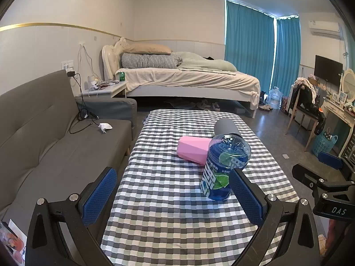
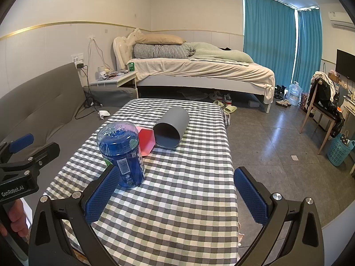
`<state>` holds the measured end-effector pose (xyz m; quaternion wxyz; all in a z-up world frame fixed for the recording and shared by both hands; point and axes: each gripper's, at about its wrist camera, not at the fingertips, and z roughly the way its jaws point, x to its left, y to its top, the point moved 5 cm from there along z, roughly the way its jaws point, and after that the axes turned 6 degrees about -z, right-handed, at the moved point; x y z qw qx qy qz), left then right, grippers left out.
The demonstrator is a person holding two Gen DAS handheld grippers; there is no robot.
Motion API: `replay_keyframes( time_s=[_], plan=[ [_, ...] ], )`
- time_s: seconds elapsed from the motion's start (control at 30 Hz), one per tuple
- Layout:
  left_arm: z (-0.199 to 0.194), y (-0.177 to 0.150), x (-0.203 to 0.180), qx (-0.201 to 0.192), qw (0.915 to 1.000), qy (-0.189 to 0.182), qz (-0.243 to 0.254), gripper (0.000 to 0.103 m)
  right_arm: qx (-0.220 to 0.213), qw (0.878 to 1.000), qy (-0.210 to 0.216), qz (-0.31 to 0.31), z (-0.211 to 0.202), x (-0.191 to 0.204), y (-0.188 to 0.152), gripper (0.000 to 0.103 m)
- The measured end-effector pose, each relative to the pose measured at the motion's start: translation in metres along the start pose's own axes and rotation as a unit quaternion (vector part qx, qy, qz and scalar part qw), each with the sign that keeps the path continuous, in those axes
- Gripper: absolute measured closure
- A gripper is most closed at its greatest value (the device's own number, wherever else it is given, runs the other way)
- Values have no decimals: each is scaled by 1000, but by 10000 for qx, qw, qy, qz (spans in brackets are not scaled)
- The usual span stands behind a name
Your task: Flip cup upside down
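Observation:
A blue see-through cup (image 1: 224, 166) stands on the checked tablecloth (image 1: 168, 210) with its closed end up and its print inverted. Behind it a pink faceted cup (image 1: 193, 151) and a grey cup (image 1: 226, 127) lie on their sides. My left gripper (image 1: 173, 175) is open, and the blue cup sits just beyond its right fingertip. In the right wrist view the blue cup (image 2: 122, 155) stands beside the left fingertip of my open right gripper (image 2: 177, 171). The grey cup (image 2: 172, 129) shows its open mouth, and the pink cup (image 2: 146, 140) is half hidden behind the blue one.
A grey sofa (image 1: 44, 137) runs along the table's left side. A bed (image 1: 188, 77) and a nightstand (image 1: 106, 87) stand beyond the table. To the right are tiled floor (image 2: 277, 137), a chair (image 2: 321, 110) and a blue basket (image 2: 339, 148). A hand (image 2: 15, 219) holds the left gripper's handle.

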<state>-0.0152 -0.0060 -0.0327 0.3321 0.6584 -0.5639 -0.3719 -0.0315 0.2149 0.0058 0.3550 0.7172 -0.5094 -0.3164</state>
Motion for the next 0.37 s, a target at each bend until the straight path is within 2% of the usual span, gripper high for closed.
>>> replay_keyframes(
  time_s=[0.37],
  plan=[
    [1, -2, 0, 15, 10000, 39, 21, 0, 31, 10000, 6, 15, 2, 1, -3, 0]
  ],
)
